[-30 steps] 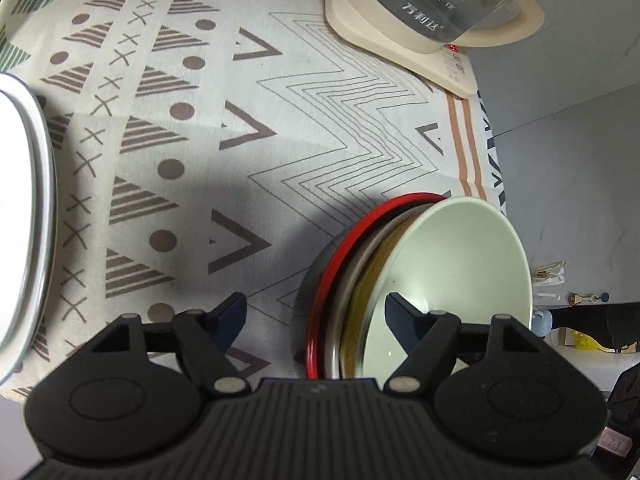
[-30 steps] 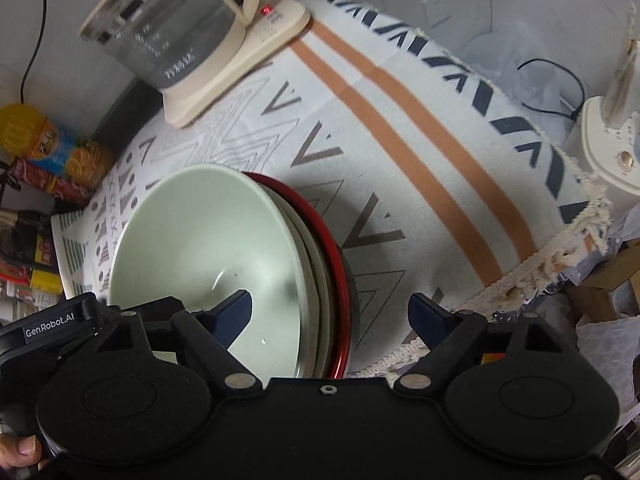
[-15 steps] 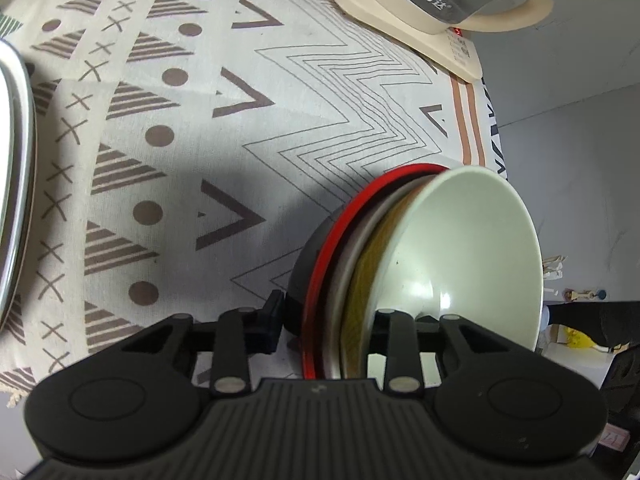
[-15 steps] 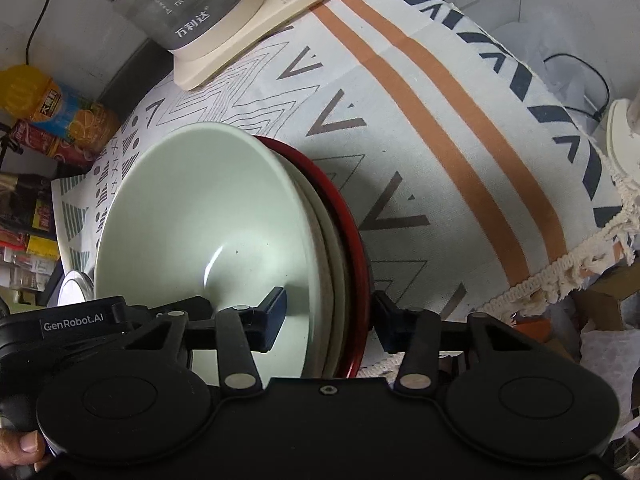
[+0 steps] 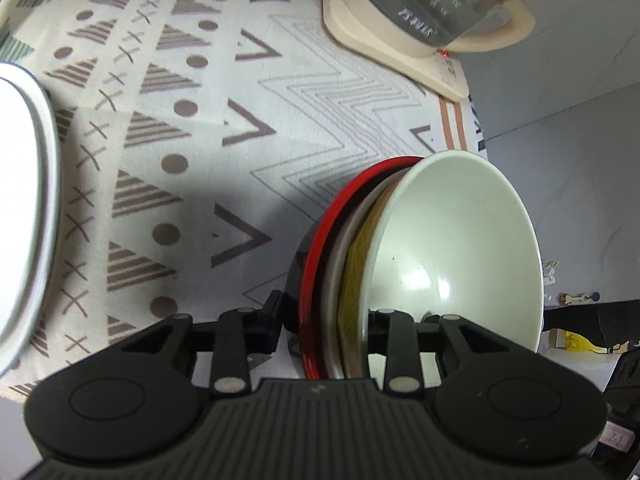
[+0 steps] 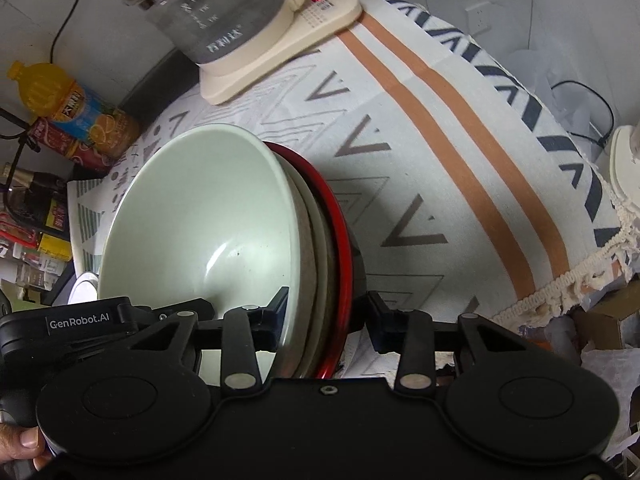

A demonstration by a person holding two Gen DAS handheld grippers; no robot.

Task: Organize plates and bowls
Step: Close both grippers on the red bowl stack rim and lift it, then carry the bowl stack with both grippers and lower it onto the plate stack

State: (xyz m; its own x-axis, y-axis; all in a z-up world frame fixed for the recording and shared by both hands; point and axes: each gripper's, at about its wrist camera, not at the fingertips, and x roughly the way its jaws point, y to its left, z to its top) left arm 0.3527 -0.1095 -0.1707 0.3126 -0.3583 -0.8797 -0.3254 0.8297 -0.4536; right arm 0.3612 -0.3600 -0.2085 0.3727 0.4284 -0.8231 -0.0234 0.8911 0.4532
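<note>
Nested stack of bowls [image 5: 452,248], pale green ceramic innermost and red-rimmed outermost, sits on patterned-cloth surface [image 5: 240,128]. Left claw [image 5: 324,320] clamps its rim; right claw [image 6: 324,312] closing across opposite rim. Lift both evenly, keep level.

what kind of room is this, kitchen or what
Probably a home kitchen or dining corner: an electric kettle on a patterned tablecloth, nested bowls, and drink bottles crowded beside the table.

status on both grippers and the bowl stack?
Left gripper shut on bowl stack. Right gripper closing across the stack's other edge, pads about on it. Stack tilted over tablecloth. Kettle beyond, not in the way.
</note>
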